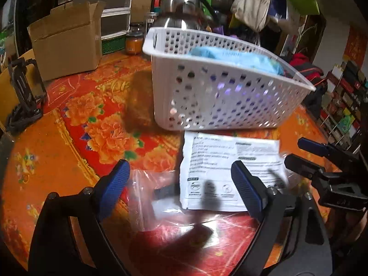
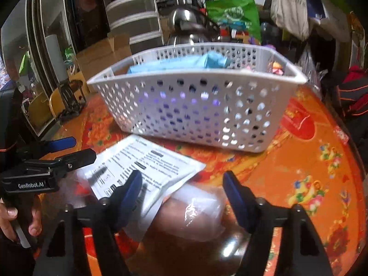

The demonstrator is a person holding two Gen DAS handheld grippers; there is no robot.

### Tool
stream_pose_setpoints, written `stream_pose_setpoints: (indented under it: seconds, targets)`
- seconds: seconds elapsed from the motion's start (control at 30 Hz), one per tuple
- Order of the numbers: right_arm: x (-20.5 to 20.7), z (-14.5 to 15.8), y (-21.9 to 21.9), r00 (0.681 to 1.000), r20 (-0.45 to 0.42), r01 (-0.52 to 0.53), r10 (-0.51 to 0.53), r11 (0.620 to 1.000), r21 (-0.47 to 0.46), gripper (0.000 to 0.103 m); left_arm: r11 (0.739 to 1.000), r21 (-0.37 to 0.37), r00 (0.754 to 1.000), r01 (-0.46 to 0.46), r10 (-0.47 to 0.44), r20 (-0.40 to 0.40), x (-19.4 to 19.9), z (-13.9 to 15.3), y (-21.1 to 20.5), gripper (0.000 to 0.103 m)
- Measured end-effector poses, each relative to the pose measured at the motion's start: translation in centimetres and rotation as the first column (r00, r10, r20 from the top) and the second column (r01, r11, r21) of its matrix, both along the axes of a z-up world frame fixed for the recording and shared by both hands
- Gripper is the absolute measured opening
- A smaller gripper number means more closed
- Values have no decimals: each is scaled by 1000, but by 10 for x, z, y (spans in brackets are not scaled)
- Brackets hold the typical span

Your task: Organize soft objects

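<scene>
A white perforated basket point(image 1: 225, 96) stands on the table and holds a light blue soft item point(image 1: 239, 57); it also shows in the right wrist view point(image 2: 195, 105) with the blue item point(image 2: 184, 65). A clear plastic bag with a white printed sheet point(image 1: 230, 168) lies in front of the basket. My left gripper point(image 1: 179, 188) is open just above the bag. My right gripper point(image 2: 181, 195) is open over the bag's right end point(image 2: 195, 211), where a brown soft item shows through the plastic. The right gripper also shows in the left wrist view point(image 1: 322, 161).
The table wears a red and orange floral cloth point(image 1: 92, 126). A cardboard box point(image 1: 66, 46), a glass jar point(image 1: 133, 40) and a steel kettle point(image 1: 181, 7) stand behind the basket. A black stand point(image 1: 25, 92) sits at the left edge. Bags hang at the back right.
</scene>
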State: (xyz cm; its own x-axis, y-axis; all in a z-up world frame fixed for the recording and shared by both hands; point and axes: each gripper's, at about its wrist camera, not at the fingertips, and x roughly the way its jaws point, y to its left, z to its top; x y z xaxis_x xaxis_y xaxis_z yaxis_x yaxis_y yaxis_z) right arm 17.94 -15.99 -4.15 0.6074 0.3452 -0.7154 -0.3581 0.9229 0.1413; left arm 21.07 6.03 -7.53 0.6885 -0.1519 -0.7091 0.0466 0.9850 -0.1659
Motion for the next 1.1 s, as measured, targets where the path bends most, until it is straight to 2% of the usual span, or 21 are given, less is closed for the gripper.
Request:
stream_pose_setpoints:
  seconds: [0.03, 0.13, 0.2, 0.27, 0.37, 0.63, 0.77, 0.87, 0.93, 1.07, 1.1]
  targets:
    - [2, -3, 2, 1000, -9, 0, 0, 1000, -3, 62, 1000, 8, 1000, 1, -1, -5, 1, -4, -1, 88]
    - [9, -13, 7, 998, -53, -14, 14, 1000, -11, 58, 1000, 0, 1000, 18, -18, -16, 6, -9, -7, 84]
    - [15, -19, 9, 997, -76, -19, 18, 1000, -8, 58, 1000, 17, 999, 24, -24, -25, 12, -14, -12, 71]
    - [18, -20, 11, 996, -81, -26, 26, 1000, 1, 56, 999, 17, 998, 32, -31, -55, 16, -21, -15, 65]
    - [20, -21, 16, 996, -84, -43, 43, 999, -1, 48, 999, 18, 996, 51, -50, -74, 19, -27, -20, 63]
    - [18, -23, 19, 996, -71, -61, 61, 998, -3, 43, 997, 17, 995, 78, -77, -66, 19, -31, -28, 59]
    - [17, -24, 20, 996, -67, -66, 66, 998, 2, 41, 995, -24, 992, 101, -103, -77, 22, -33, -29, 58]
    - [17, -24, 18, 994, -75, -76, 78, 997, 29, 35, 991, -30, 989, 131, -133, -71, 23, -31, -37, 39]
    - [15, -24, 18, 994, -65, -84, 86, 996, 25, 33, 987, -48, 985, 153, -156, -68, 21, -29, -41, 38]
    - [11, -22, 21, 995, -46, -92, 92, 996, 0, 29, 987, -53, 986, 153, -156, -60, 17, -27, -39, 28]
    - [9, -22, 21, 995, -43, -93, 93, 996, 1, 25, 987, -50, 986, 153, -155, -57, 16, -26, -38, 27]
